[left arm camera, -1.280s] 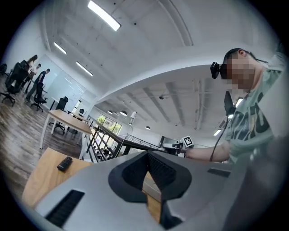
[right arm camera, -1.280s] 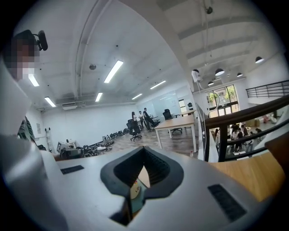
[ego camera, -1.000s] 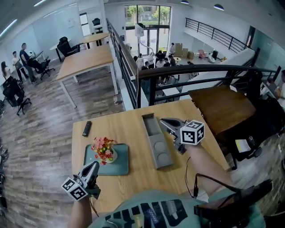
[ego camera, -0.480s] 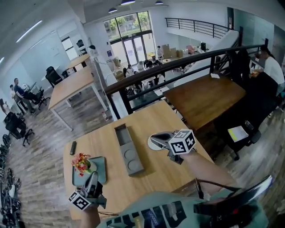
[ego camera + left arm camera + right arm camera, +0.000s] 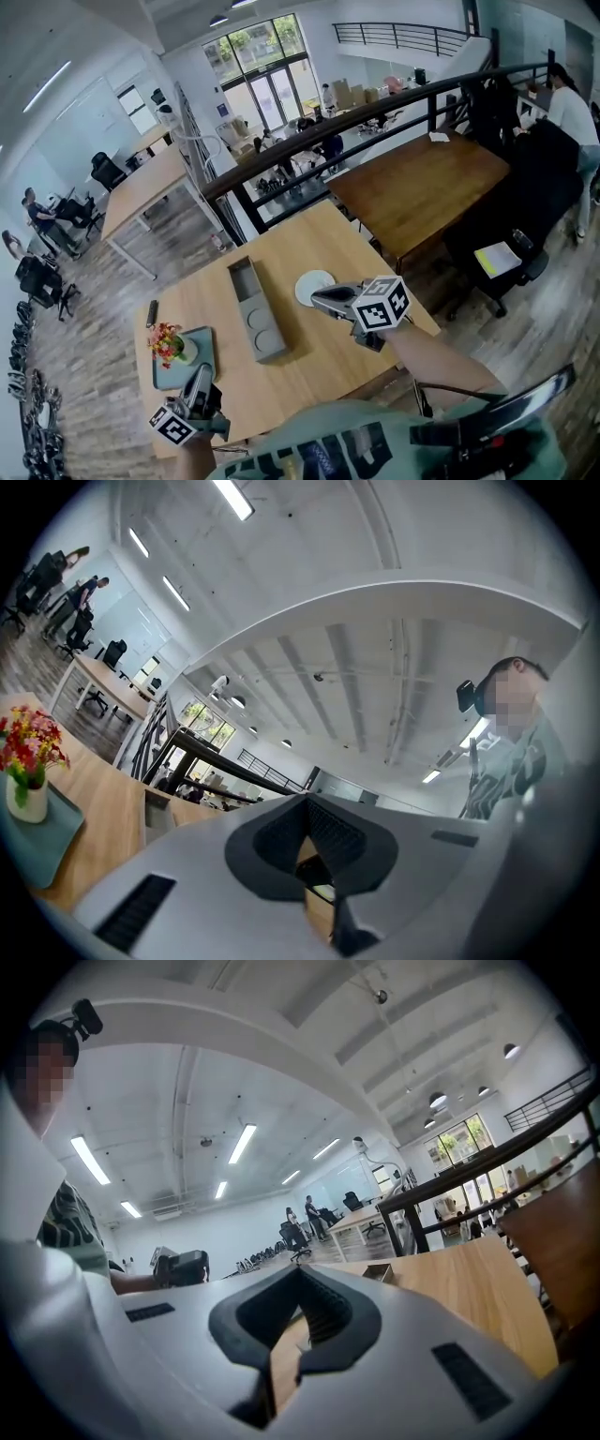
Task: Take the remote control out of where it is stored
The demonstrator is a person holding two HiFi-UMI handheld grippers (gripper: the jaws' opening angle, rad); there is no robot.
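**A:** Where's the remote, and what does it look like?

**B:** The remote (image 5: 152, 312) is a slim dark bar lying flat on the bench (image 5: 300, 364). It sits by the bench's left edge, just past the far corner of the tray (image 5: 206, 345) that carries the flowers (image 5: 167, 339). It's too small from the head view to make out any buttons. It is outside the grey holder (image 5: 255, 309) and well to its left.

**A:** And the tongs?

**B:** The left tongs (image 5: 199, 380) are fully closed with nothing between them, over the near edge of the tray. In their own view, the right tongs (image 5: 319, 298) seem to have their tips together too, with only bench wood showing through the gap behind the tips. They point at the near right rim of the white disc (image 5: 311, 284), to the right of the holder.

**A:** What's changed from a second ago?

**B:** The right tongs were close against the holder's right side then, and now they are clear of it by the disc. The disc couldn't be seen then, and now most of it shows. The left tongs are still at the tray's near edge. The remote, tray and holder lie in the same places on the bench.
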